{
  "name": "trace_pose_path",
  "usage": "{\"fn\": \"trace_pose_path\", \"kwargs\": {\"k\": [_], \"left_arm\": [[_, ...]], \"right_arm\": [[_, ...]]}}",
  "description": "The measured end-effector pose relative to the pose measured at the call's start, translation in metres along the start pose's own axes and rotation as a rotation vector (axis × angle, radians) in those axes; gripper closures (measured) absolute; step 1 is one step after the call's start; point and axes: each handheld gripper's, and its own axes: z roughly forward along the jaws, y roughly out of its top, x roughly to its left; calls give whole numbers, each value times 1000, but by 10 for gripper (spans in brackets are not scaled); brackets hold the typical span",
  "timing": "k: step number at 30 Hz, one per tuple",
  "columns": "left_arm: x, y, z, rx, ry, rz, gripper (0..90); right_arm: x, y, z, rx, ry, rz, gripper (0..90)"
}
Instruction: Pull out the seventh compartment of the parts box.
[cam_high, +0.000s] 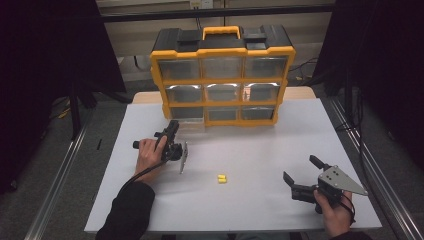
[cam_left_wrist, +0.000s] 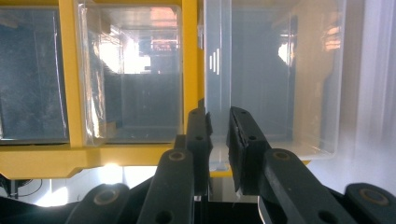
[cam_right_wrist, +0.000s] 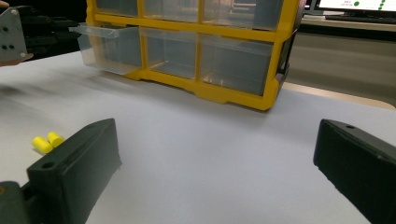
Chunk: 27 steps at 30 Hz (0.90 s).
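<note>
High view showed the drawer (cam_high: 186, 112) at the bottom left of the organizer (cam_high: 222, 75), pulled partway out over the desk (cam_high: 260, 160). Left gripper (cam_high: 173, 126) was clenched on the drawer's front lip; in the left gripper view its jaws pinched the clear front wall of the drawer (cam_left_wrist: 280, 84), with the organizer's yellow frame (cam_left_wrist: 70, 93) beside it. Right gripper view showed the drawer (cam_right_wrist: 105, 46) jutting out from the bottom row, the left gripper (cam_right_wrist: 51, 30) at its edge. Two yellow pieces (cam_high: 222, 178) lay touching each other mid-desk, well apart from the drawer. Right gripper (cam_high: 300, 172) hovered near the desk's right front, released, jaws wide with nothing between them.
</note>
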Motion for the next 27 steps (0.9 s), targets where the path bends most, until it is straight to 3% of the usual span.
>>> {"fn": "trace_pose_path", "kwargs": {"k": [8,10,14,15,16,27], "left_arm": [[1,2,-5,10,-10,15,795],[0,2,-6,6,4,4,795],[0,1,-9,-6,-7,0,795],[1,1,-11,-3,9,13,795],[0,1,-12,-5,-6,6,795],[1,2,-20,-13,-9,0,796]], "right_arm": [[0,0,0,-1,4,2,1],[0,0,0,-1,4,3,1],[1,0,0,0,4,2,1],[1,0,0,0,5,2,1],[1,0,0,0,5,2,1],[1,0,0,0,4,1,1]]}}
